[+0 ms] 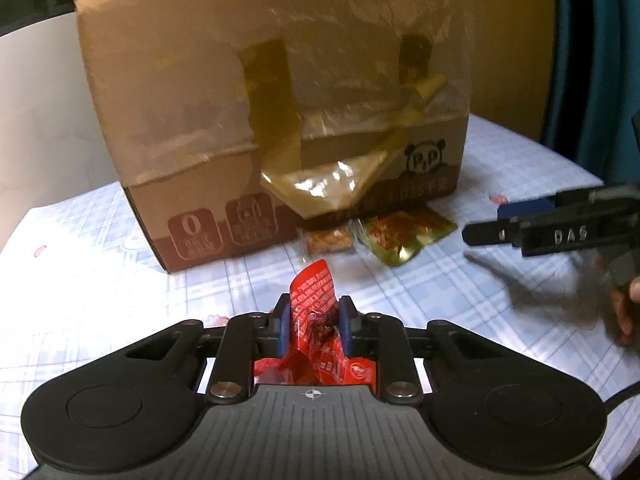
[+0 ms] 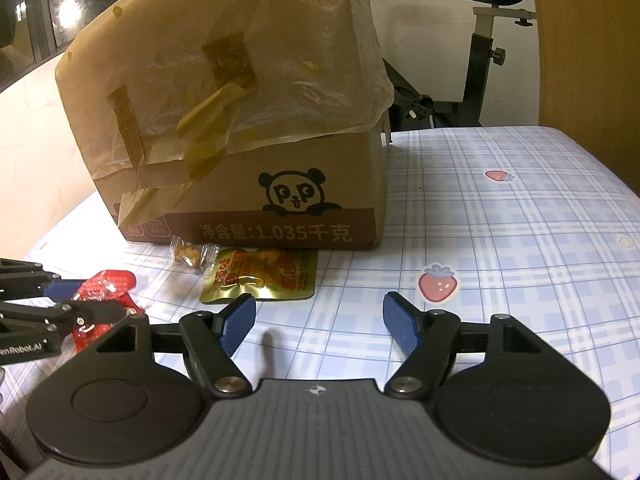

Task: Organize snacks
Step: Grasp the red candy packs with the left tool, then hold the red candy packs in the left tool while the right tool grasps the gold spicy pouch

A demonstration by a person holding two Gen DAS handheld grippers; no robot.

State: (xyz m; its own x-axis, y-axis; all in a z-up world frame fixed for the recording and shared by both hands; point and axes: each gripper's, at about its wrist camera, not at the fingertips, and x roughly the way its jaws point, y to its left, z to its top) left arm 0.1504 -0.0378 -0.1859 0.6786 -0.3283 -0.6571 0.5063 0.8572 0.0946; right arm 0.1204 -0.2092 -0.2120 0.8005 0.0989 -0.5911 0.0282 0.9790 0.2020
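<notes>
Cardboard box [image 2: 248, 184] shut; left tool [image 1: 313, 314] clamps red packet [image 1: 314, 292]

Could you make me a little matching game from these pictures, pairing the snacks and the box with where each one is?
Things:
1. crinkled red foil snack packet
2. shiny gold foil snack pouch
3. small clear-wrapped orange snack
4. brown cardboard box with a panda print

Places:
A. standing on the checked tablecloth, behind all the snacks
B. pinched in the left hand-held gripper
C. flat on the cloth, ahead of the open right hand-held gripper
D. against the box's foot, left of the gold pouch

Pairs: 1-B, 2-C, 3-D, 4-A
</notes>
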